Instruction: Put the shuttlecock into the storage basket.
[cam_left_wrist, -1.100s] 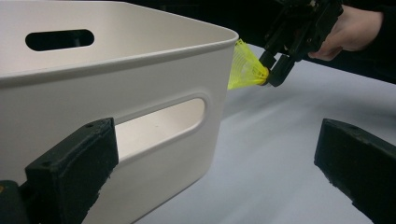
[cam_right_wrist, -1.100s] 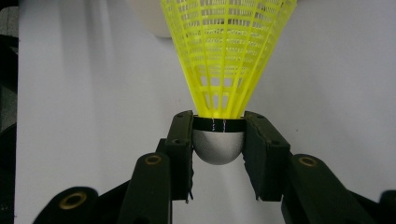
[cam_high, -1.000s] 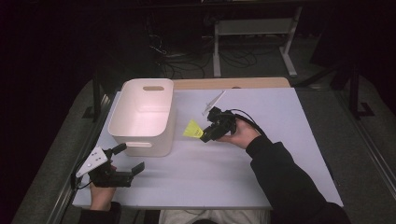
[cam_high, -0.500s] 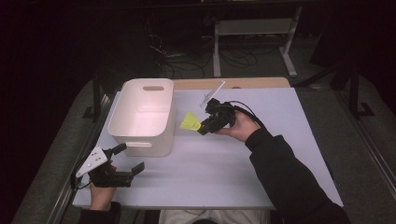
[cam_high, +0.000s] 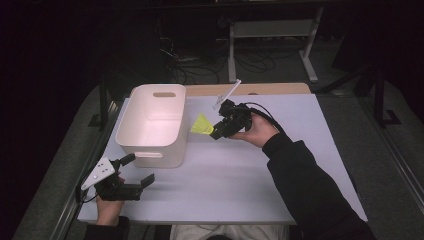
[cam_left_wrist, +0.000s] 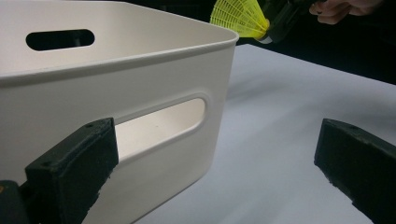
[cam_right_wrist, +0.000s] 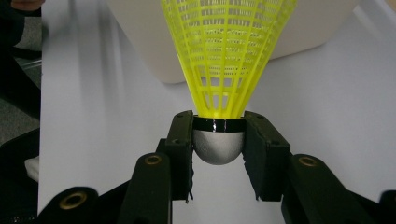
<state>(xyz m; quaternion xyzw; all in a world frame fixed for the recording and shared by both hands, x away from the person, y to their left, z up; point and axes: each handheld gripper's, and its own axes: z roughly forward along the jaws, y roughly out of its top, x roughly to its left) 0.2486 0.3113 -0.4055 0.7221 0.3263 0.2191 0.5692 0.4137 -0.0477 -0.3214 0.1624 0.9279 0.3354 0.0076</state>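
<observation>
A yellow plastic shuttlecock (cam_high: 202, 125) (cam_right_wrist: 227, 56) (cam_left_wrist: 239, 18) with a silver-grey cork is held in the air just right of the white bin (cam_high: 152, 125) (cam_left_wrist: 116, 93). My right gripper (cam_high: 217, 133) (cam_right_wrist: 218, 140) is shut on its cork, with the skirt pointing toward the bin's right wall. My left gripper (cam_high: 136, 169) (cam_left_wrist: 210, 168) rests open at the table's front left, in front of the bin's near handle slot, with nothing between its fingers.
The bin looks empty and stands on a pale table (cam_high: 280, 175). A white stick-like part (cam_high: 227, 93) rises behind the right hand. A wooden strip (cam_high: 260, 89) runs along the table's far edge. Cables and a metal stand lie on the dark floor beyond.
My right gripper has lifted the shuttlecock and carried it up and left toward the bin's rim. The left gripper has stayed put.
</observation>
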